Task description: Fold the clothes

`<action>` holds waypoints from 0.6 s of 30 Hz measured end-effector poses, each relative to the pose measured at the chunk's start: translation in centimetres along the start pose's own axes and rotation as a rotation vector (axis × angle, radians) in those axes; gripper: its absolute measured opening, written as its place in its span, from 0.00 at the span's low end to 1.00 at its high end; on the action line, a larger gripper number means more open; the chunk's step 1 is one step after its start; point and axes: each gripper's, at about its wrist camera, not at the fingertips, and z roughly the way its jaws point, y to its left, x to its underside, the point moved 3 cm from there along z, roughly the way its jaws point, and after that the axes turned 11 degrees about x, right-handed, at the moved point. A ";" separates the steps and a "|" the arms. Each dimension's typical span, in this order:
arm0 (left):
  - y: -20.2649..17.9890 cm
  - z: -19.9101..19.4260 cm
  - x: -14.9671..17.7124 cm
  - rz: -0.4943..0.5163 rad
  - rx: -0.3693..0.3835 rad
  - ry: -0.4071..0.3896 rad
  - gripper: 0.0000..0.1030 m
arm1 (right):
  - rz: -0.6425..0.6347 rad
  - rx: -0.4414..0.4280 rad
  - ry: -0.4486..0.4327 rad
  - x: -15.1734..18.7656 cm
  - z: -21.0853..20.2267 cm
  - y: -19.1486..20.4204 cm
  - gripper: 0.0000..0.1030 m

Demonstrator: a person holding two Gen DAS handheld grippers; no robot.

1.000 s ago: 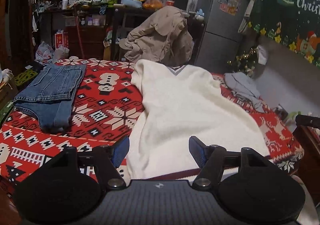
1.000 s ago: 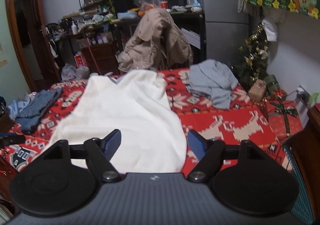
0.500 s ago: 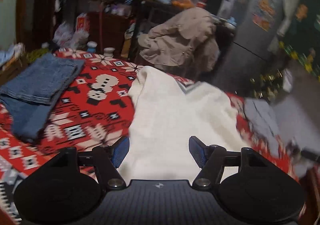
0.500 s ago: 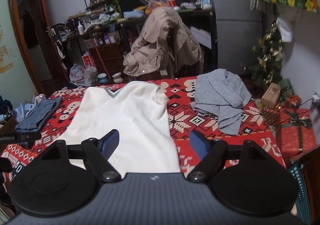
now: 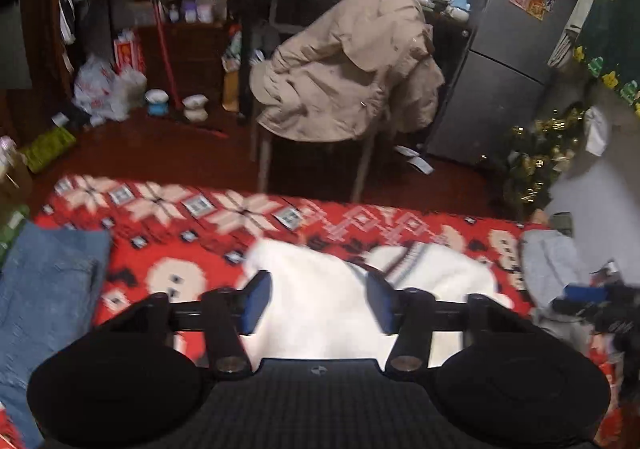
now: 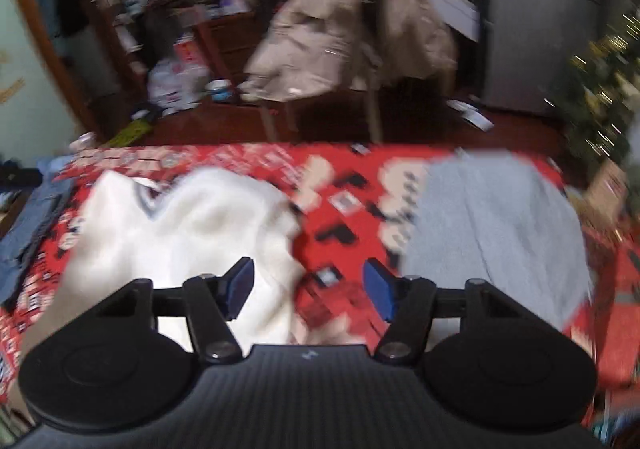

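Cluttered shelves, a grey fridge (image 5: 508,29) and a chair draped with a beige jacket (image 5: 348,69) fill the far side of the room, beyond a bed covered by a red patterned blanket (image 5: 192,233). On that blanket lies the white V-neck sweater (image 5: 320,309), its collar toward the far edge. Folded blue jeans (image 5: 44,289) rest to its left, and a grey garment (image 6: 496,225) lies to its right, apart from it across a strip of bare blanket.

From the left wrist view, the left gripper (image 5: 318,299) hangs over the sweater's shoulder area just short of the collar, its blue pads (image 5: 256,299) apart and closing, with nothing clamped between them; whether they touch the knit is unclear.

From the right wrist view, which is blurred, the right gripper (image 6: 306,287) is over the sweater's right edge, with red blanket showing between its pads (image 6: 378,289). Its jaws are also closing, gripping nothing.
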 end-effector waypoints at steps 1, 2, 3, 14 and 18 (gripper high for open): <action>1.0 0.9 0.2 -0.031 0.008 0.007 0.57 | -0.007 -0.016 0.008 -0.6 0.1 0.4 0.64; 1.9 1.8 0.5 -0.067 0.012 0.011 0.55 | -0.014 -0.032 0.016 -1.2 0.1 0.8 0.61; 2.8 2.8 0.9 -0.096 0.003 0.007 0.54 | -0.015 -0.040 0.027 -1.5 0.1 1.0 0.61; 7.6 9.3 -0.2 -0.229 0.167 0.138 0.52 | 0.215 0.236 0.205 2.7 -5.8 1.1 0.62; 10.2 8.9 -2.4 -0.234 0.225 0.202 0.50 | 0.299 0.343 0.200 0.6 -4.5 4.5 0.58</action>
